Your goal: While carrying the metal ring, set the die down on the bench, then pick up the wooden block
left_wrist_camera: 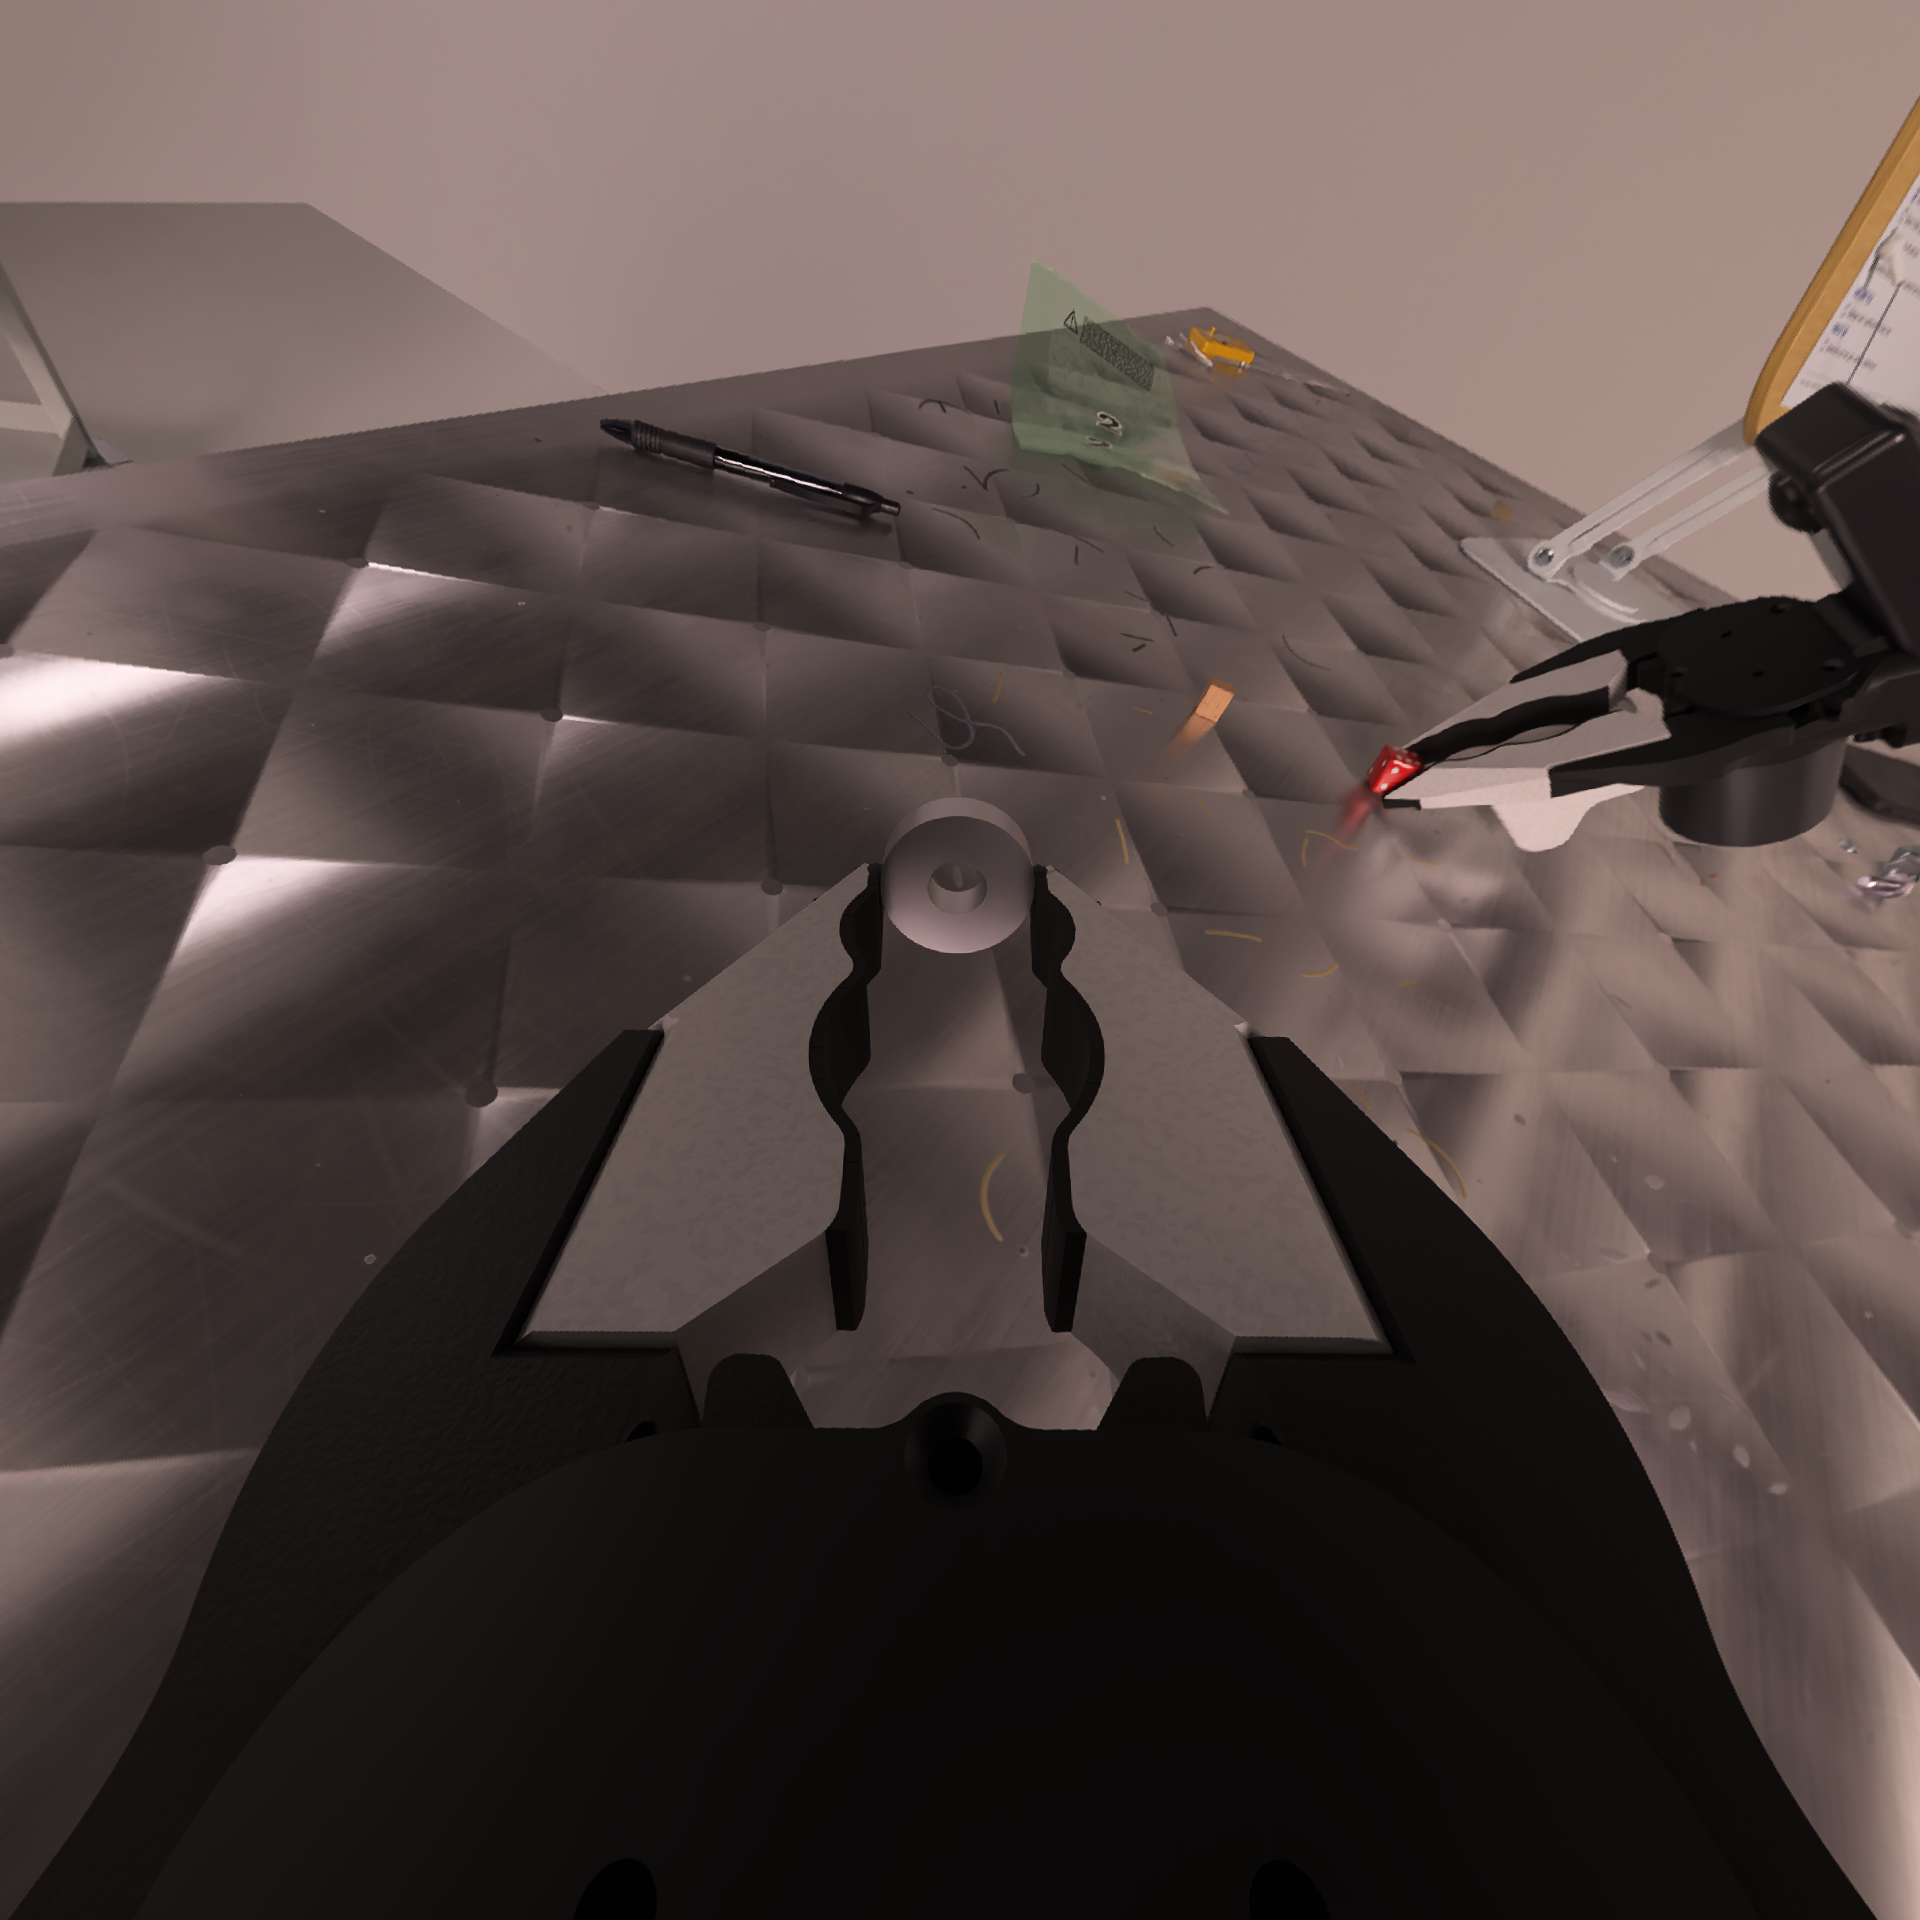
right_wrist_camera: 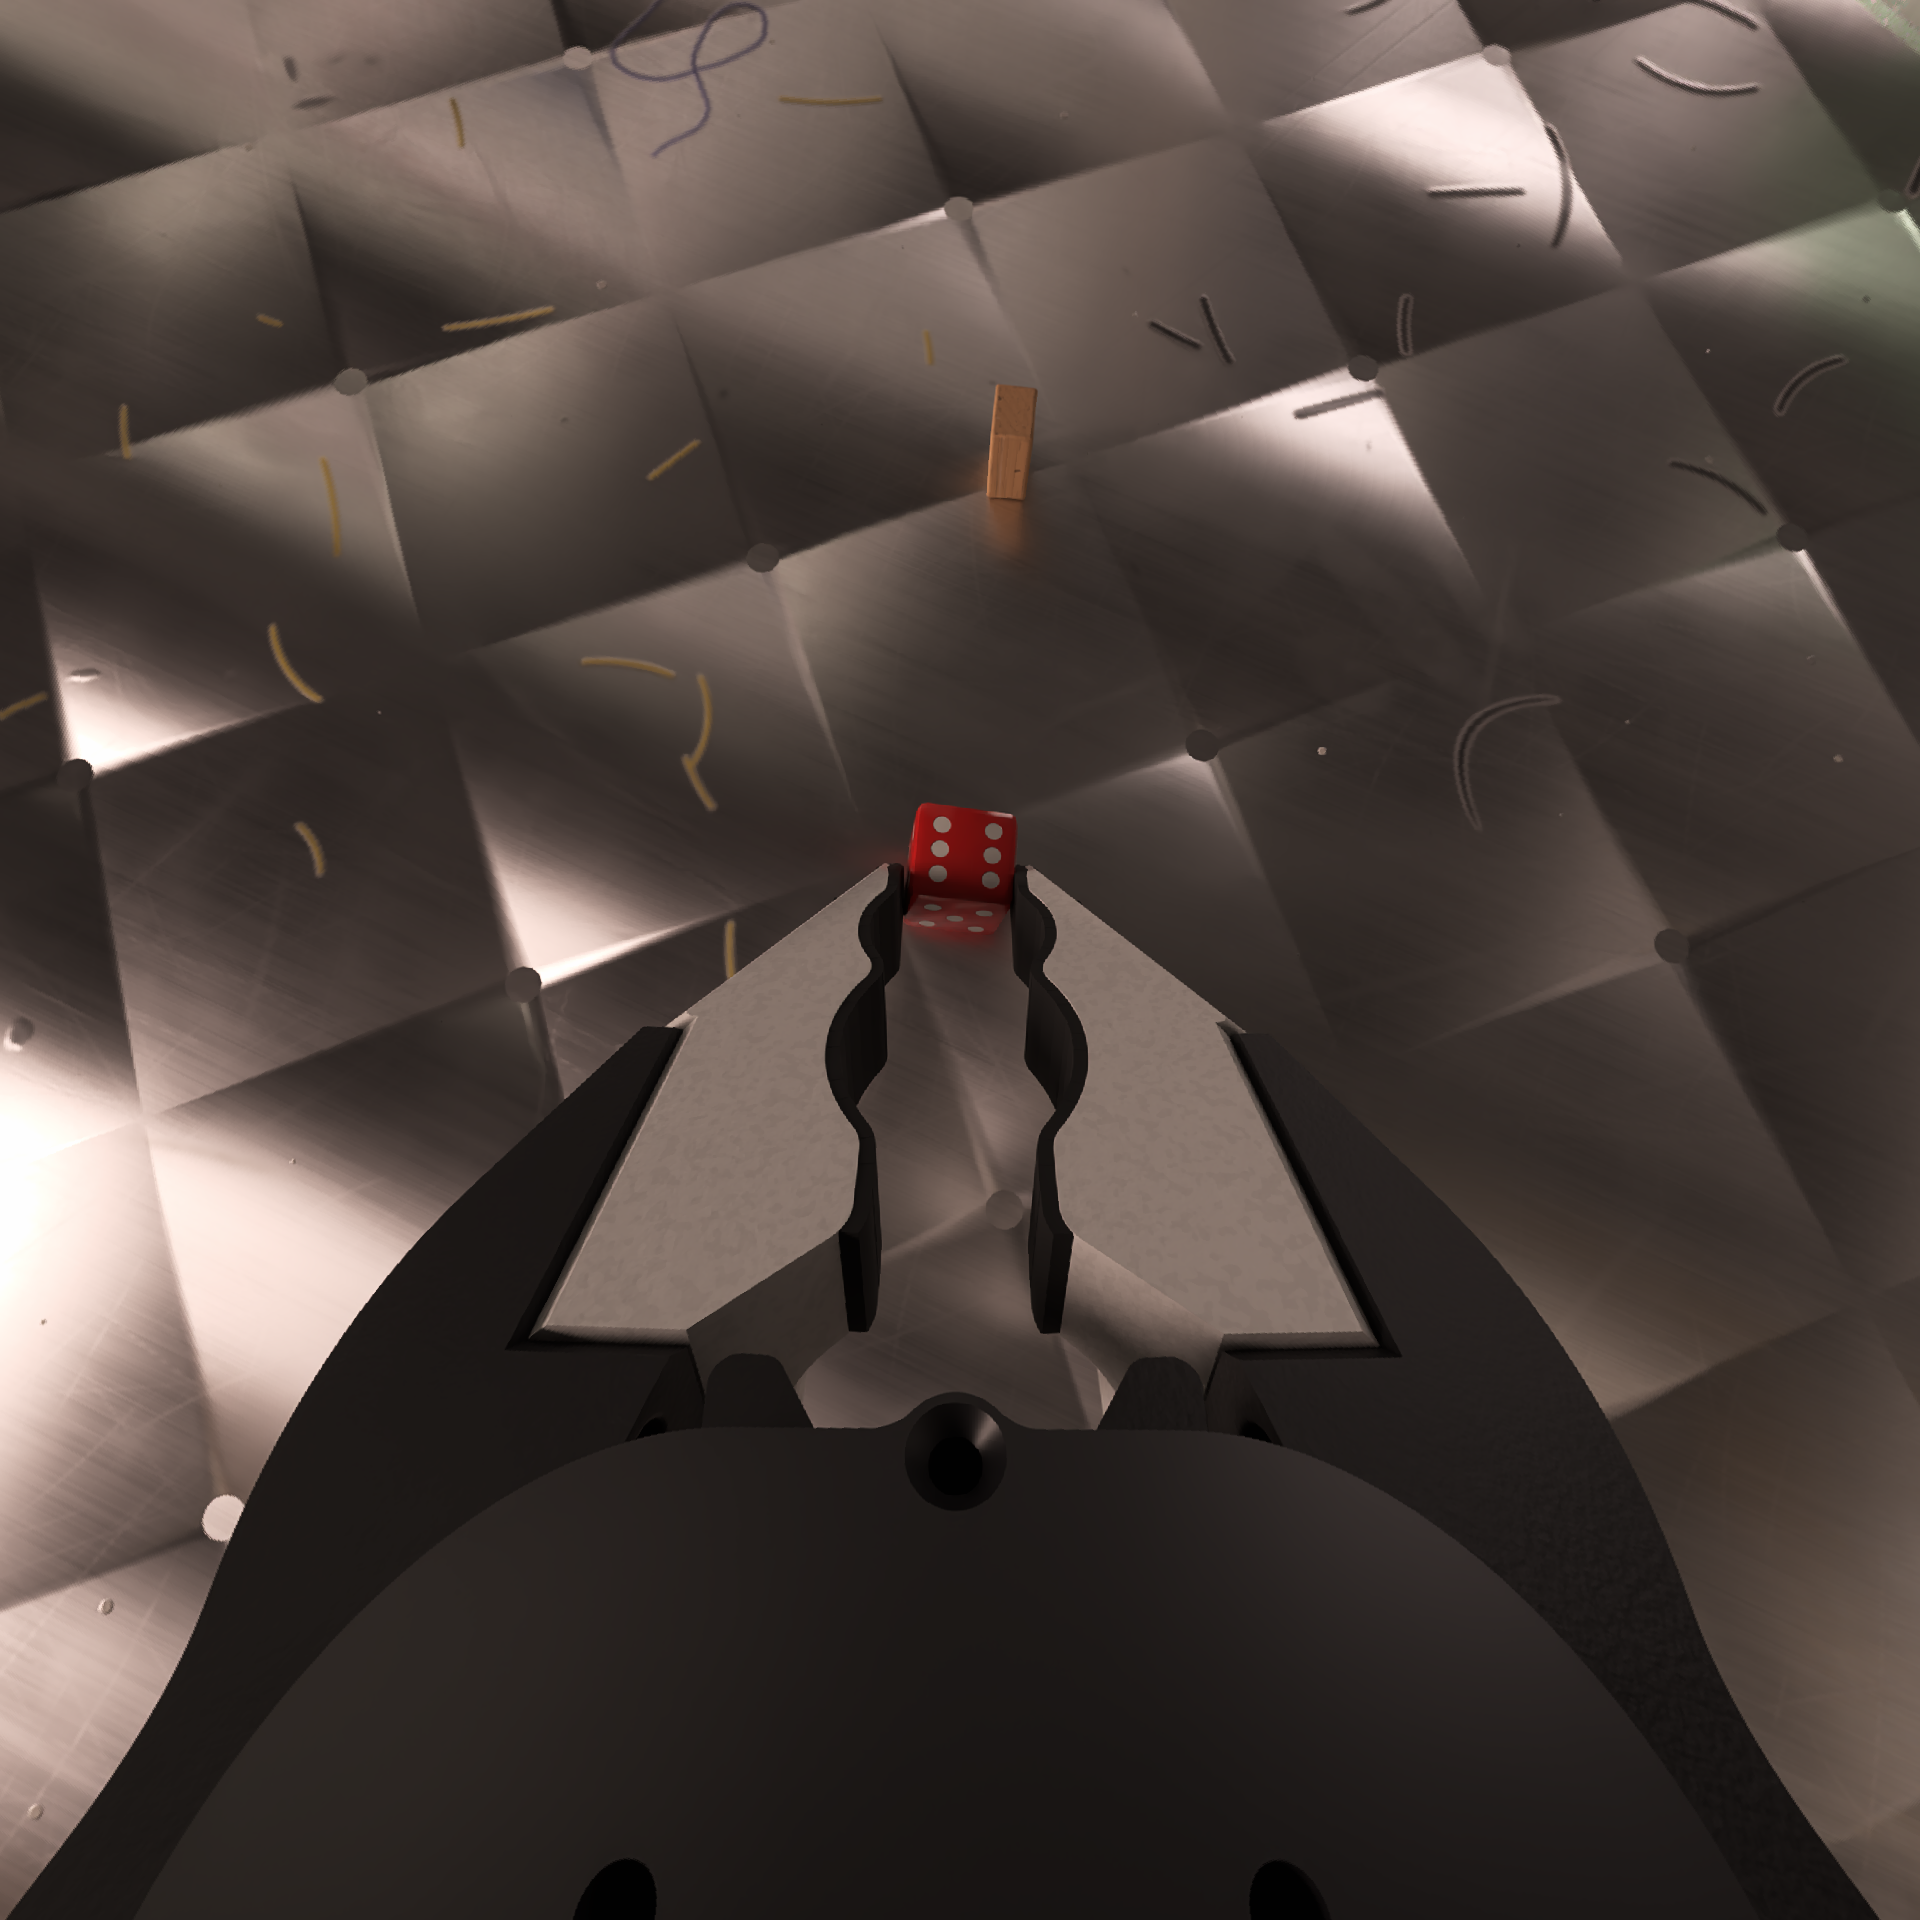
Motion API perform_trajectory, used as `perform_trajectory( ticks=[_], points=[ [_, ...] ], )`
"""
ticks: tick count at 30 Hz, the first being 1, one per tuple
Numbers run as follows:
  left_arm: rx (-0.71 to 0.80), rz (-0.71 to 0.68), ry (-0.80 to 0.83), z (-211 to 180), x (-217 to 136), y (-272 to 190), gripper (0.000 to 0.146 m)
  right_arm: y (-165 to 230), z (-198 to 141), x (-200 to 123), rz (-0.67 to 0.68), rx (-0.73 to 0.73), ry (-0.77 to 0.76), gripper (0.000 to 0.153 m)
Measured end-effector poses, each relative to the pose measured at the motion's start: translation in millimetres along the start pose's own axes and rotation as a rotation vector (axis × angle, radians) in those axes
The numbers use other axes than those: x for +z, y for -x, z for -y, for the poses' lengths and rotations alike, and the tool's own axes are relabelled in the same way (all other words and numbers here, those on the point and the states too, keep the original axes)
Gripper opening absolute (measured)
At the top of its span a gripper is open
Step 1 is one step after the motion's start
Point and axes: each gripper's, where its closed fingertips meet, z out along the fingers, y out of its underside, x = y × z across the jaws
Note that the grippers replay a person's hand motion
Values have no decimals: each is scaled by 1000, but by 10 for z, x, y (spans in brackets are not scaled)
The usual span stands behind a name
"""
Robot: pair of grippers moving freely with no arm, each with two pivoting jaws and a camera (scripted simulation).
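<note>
Just above the brushed-metal tabletop (right_wrist_camera: 1351,1039), the right gripper (right_wrist_camera: 956,883) has its jaws clenched on the red die (right_wrist_camera: 964,850), pinched at the very tips. The die's reflection sits immediately beneath it on the shiny surface, so it hangs very low; whether it already touches, I cannot tell. In the left wrist view the same die (left_wrist_camera: 1394,774) shows at the tip of that gripper, slanted down toward the surface.

The left gripper (left_wrist_camera: 958,883) has its jaws clamped on the metal ring (left_wrist_camera: 956,888), a grey disc with a small central hole, held clear of the tabletop with its flat face toward the camera.

The wooden block (right_wrist_camera: 1012,442) stands upright on end, beyond the die and well apart from it, untouched.

By my reading, the ring-carrying condition is met and the first step is nearly finished: the die is lowered but not let go. Left to do: open the right jaws, back away, then reach forward and grasp the block.

A pen (left_wrist_camera: 748,470), a green translucent sheet (left_wrist_camera: 1107,416) and scattered wire scraps lie farther off.
</note>
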Motion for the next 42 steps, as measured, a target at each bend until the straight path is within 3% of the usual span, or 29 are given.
perform_trajectory(
  ticks=[4, 7, 9, 11, 15, 27, 30, 36, 42],
  points=[
    [48, 18, 12, -13, 14, -22, 28, 187, 122, -76, 42, -37, -48, 20],
    [75, 30, 24, -31, 24, -27, 28, 884, 291, -239, 241, -154, -129, 20],
    [79, 29, 26, -36, 28, -34, 28, 1335, 263, -266, 325, -217, -94, 20],
    [75, 25, 29, -42, 34, -40, 28, 1564, 182, -182, 282, -229, -4, 20],
    [85, 32, 36, -54, 35, -40, 28, 1661, 143, -15, 173, -182, 49, 20],
    [105, 46, 44, -71, 40, -35, 28, 1601, 170, 0, 170, -142, 39, 25],
    [106, 50, 44, -68, 32, -20, 28, 1343, 200, -217, 160, -71, -58, 26],
    [121, 70, 36, -39, 2, 11, 28, 489, -70, -621, -40, 50, -114, 25],
    [133, 99, 40, -39, -16, 68, 28, 244, -186, -779, -67, 141, -159, 24]
  ],
)
